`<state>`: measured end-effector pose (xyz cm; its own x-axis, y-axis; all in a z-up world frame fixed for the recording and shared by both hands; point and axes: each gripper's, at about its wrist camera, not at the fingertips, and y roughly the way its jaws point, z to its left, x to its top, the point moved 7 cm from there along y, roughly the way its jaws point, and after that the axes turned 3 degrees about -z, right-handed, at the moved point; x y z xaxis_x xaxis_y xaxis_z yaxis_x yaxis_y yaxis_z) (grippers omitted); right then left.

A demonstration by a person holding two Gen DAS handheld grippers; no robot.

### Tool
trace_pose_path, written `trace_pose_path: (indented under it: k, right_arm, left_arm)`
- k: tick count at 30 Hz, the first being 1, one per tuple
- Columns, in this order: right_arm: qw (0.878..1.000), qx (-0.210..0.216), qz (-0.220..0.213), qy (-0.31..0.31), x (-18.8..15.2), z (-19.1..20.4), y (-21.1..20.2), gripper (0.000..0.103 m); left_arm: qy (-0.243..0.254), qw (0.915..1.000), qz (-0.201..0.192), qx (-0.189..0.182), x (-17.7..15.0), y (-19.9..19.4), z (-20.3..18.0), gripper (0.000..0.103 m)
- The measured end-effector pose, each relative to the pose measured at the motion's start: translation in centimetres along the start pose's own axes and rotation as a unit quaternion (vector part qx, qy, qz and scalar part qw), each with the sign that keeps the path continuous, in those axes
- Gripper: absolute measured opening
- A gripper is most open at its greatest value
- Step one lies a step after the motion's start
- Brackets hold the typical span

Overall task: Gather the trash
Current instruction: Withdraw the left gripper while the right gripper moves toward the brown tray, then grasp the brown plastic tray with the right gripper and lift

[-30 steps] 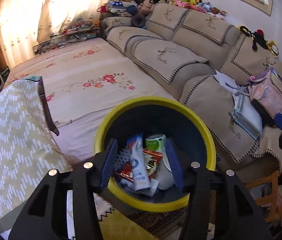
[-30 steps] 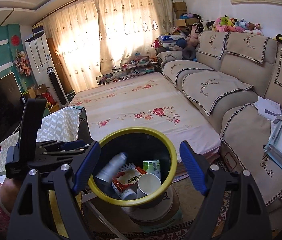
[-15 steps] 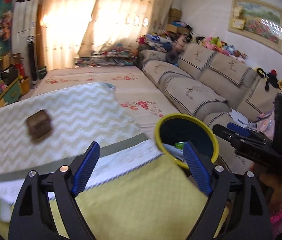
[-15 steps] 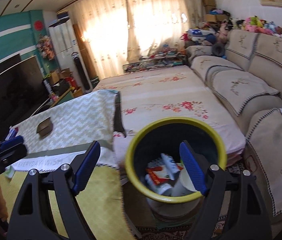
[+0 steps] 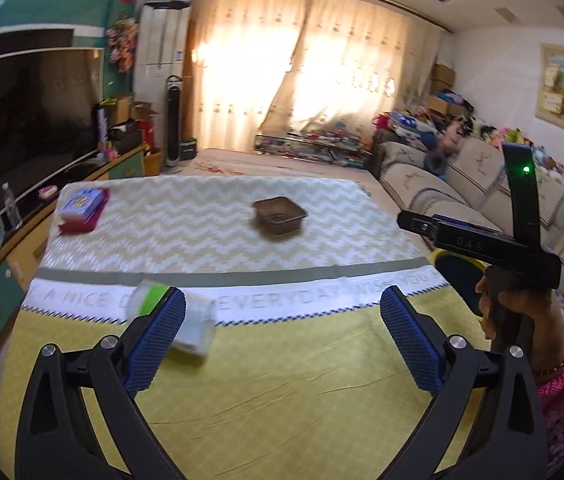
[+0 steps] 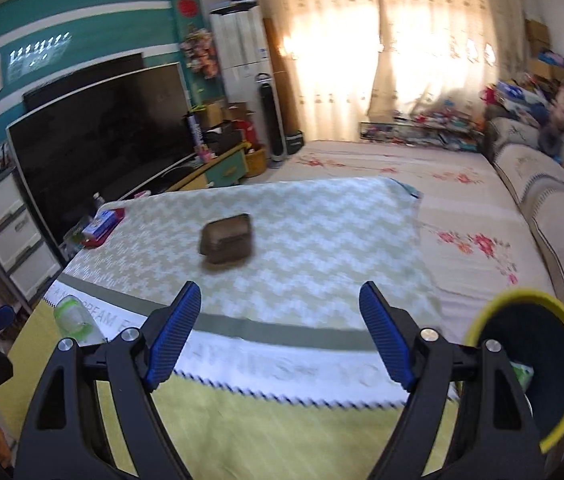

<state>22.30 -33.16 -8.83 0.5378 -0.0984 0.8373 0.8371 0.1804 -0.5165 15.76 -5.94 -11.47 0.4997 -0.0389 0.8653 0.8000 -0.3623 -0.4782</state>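
My left gripper (image 5: 282,340) is open and empty above the yellow-green tablecloth (image 5: 282,380). A clear plastic bottle with a green label (image 5: 178,320) lies on the cloth just behind its left finger. A brown plastic tray (image 5: 280,220) sits farther back on the zigzag cloth. My right gripper (image 6: 280,338) is open and empty over the same table; the brown tray (image 6: 228,244) lies ahead of it and the bottle (image 6: 72,318) at its left. The yellow-rimmed dark bin (image 6: 530,364) stands at the table's right edge and holds trash.
A red and blue packet (image 5: 82,210) lies at the table's far left corner. A television (image 6: 102,140) stands on a low cabinet at the left. A floral mat (image 6: 462,208) and a beige sofa (image 6: 554,208) fill the right side. The right hand-held gripper (image 5: 482,240) shows at the right.
Both grippers have swung left from over the bin to face the table. The left gripper has opened wide. The bin has slid to the right edge of both views.
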Motion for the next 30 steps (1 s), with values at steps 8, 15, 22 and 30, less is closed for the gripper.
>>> trace_pose_path:
  k: [8,15,22,30]
  right_arm:
    - [0.997,0.028,0.023,-0.068,2.3,6.9,8.0,0.085]
    - [0.993,-0.006,0.081,-0.091,2.3,7.1,15.2,0.087]
    - [0.984,-0.022,0.128,-0.122,1.3,6.8,19.1,0.087]
    - [0.983,-0.013,0.148,-0.106,0.7,6.4,20.4,0.069]
  left_arm:
    - [-0.017,0.9998,-0.007,0.010,0.1,-0.8,3.1,0.096]
    - [-0.019,0.9998,-0.001,0.004,-0.2,-0.4,3.1,0.096]
    - [-0.026,0.9996,0.001,0.007,-0.4,-0.4,3.3,0.096]
    - [-0.027,0.9996,0.005,0.007,-0.6,-0.4,3.1,0.097]
